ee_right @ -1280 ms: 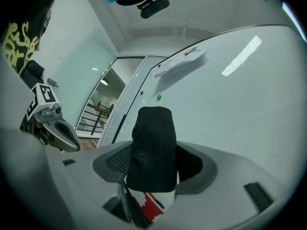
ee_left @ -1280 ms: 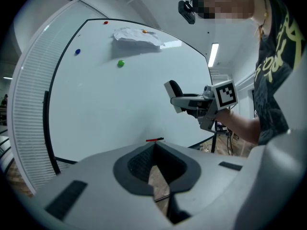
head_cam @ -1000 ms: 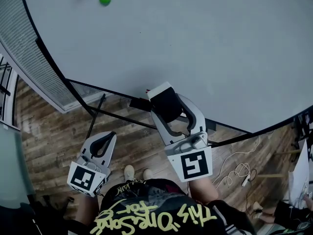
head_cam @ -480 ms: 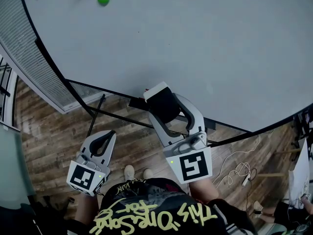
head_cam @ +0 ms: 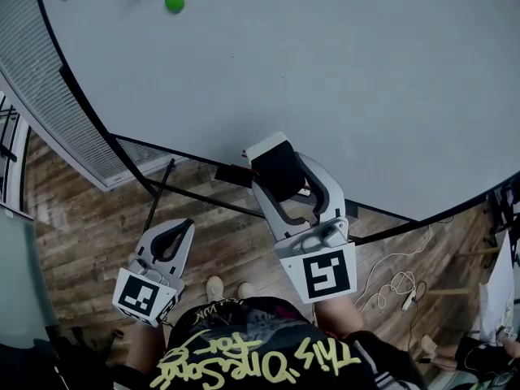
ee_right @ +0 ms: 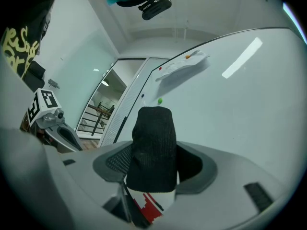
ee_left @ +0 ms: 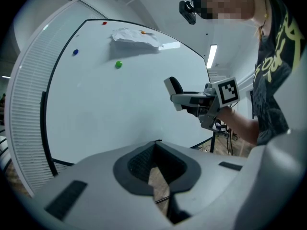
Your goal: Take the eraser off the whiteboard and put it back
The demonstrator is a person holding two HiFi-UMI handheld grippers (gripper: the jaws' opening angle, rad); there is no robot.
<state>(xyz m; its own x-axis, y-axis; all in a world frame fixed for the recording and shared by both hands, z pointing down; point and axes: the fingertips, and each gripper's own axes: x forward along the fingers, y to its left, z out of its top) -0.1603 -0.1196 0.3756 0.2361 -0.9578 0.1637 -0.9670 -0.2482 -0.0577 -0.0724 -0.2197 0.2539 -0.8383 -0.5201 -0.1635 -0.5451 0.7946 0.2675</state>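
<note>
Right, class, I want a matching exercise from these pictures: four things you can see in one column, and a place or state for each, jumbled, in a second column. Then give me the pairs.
Column one
1. eraser
2. left claw
3. green magnet
4. crumpled paper

Column two
a. stuck on the face of the whiteboard, below the paper
b. shut, with nothing in it
c. gripped in the right claw
d. fixed near the whiteboard's top edge

Pairs: 1-c, 2-b, 3-a, 4-d
</note>
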